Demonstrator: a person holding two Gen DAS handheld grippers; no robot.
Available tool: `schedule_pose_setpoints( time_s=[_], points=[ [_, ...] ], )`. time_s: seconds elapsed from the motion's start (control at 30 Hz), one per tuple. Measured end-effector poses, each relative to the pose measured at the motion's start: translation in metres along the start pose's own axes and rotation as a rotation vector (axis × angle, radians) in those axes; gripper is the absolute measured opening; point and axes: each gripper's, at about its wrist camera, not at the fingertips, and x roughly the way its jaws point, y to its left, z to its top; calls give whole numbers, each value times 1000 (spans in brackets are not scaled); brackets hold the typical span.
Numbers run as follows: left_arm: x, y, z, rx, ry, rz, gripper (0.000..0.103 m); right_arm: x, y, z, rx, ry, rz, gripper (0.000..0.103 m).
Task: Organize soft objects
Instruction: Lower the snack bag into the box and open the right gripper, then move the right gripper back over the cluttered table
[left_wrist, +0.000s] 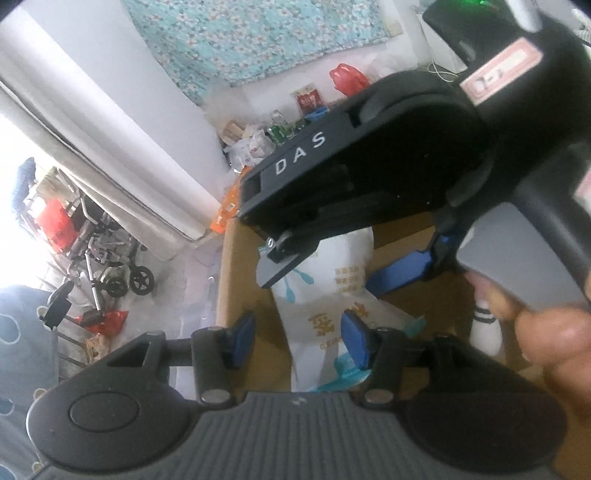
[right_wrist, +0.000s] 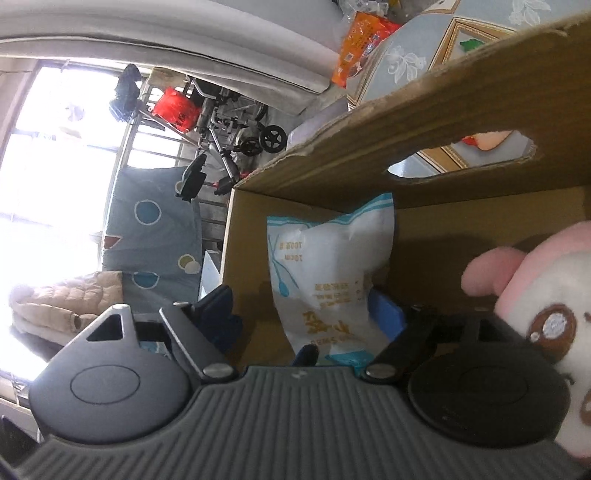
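Blue pads (left_wrist: 242, 338), left tool (left_wrist: 299, 339): we read the jaws as partly open and holding nothing. One pad lies over the white-and-teal packet (left_wrist: 332, 295), the other hangs clear of it.
Right tool (right_wrist: 303, 310): its jaws stand wide to either side of the packet. We see no pad pressing on it, so we judge the packet not held.
Task's thing: the packet stands on end inside the cardboard box (right_wrist: 406, 110), leaning towards the far wall.
Risk, tipping: with neither tool gripping it, we judge that a brush from a pad could topple the packet flat.
Risk, collision: both tools crowd the same packet in a narrow box. If both closed together, we expect they could pinch each other or crumple the packet.
Risk, snagging: the box wall rises close beside the left tool, and a finger could catch it on the way out.
Neighbours in the box: a pink-and-white plush toy (right_wrist: 535, 314) presses in on the right tool's side, and a white striped item (left_wrist: 485, 325) stands near the person's hand (left_wrist: 554, 332).
Surroundings: beyond the box we see a wheelchair (right_wrist: 236, 136) and an orange bag (right_wrist: 365, 37), both well apart from the work.
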Motion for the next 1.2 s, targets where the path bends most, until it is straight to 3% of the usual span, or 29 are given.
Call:
schedule_pose_setpoints(
  time_s=[0.13,0.5,0.7,0.8,0.93,1.07,1.2],
  points=[
    [-7,-2,-7,-7,1,-4,53,-4,-1,1,15,-1,15,87],
    [-24,0,-10,-30,-17,-44,51,-48,-2,6,-1,-120,98,89],
    [-47,17,-13,-122,-43,-122,53,-103,20,-1,-52,-129,149,89],
    [-81,26,-21,-181,-92,-159,62,-154,34,-16,-119,-139,172,89],
    [-141,26,-41,-233,-217,-234,78,-239,30,-57,-180,-185,209,93],
    [-196,-2,-60,-215,-331,-366,84,-321,-7,-112,-189,-249,221,95],
    [-237,-48,-76,-179,-417,-511,86,-409,-54,-168,-175,-368,131,95]
  ],
)
